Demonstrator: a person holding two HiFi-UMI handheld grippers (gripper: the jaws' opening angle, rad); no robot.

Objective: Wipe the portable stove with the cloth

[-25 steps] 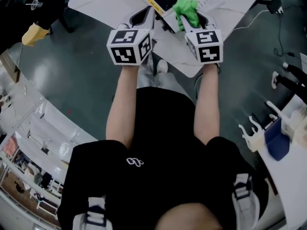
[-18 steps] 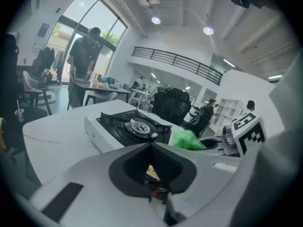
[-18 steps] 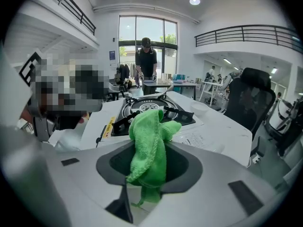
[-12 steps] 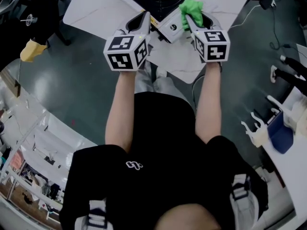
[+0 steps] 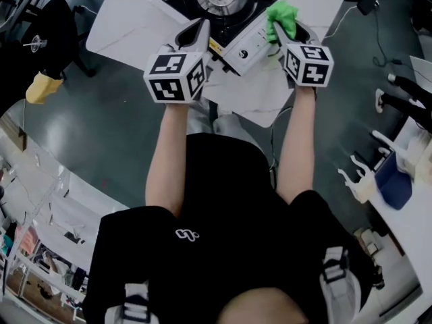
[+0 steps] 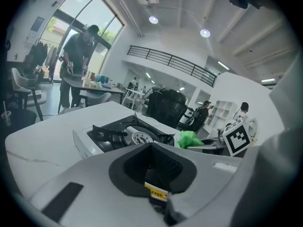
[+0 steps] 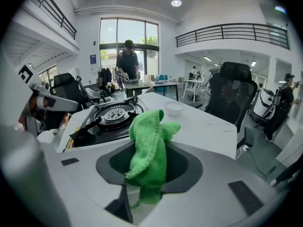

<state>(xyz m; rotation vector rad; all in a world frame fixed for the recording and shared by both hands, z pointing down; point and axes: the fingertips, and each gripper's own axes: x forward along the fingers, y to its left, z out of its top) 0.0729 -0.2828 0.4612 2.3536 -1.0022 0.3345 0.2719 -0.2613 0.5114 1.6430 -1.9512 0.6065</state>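
Standing on the white table [image 5: 135, 19], the portable stove [image 5: 219, 5] is seen just ahead of both grippers. The green cloth [image 7: 149, 155] is pinched, bunched, between the jaws of the right gripper [image 5: 275, 31] near the stove's right front corner. The left gripper [image 5: 198, 31] is held with its jaws pressed together on nothing, beside the stove's front edge.

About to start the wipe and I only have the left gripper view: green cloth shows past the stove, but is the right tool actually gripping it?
Observer: Yes. The right gripper view shows the right tool shut on the cloth, which bunches up above its jaws.
Operator: Anything else on the table near the stove?
Observer: A small white bowl sits on the table, right of the stove and apart from it.
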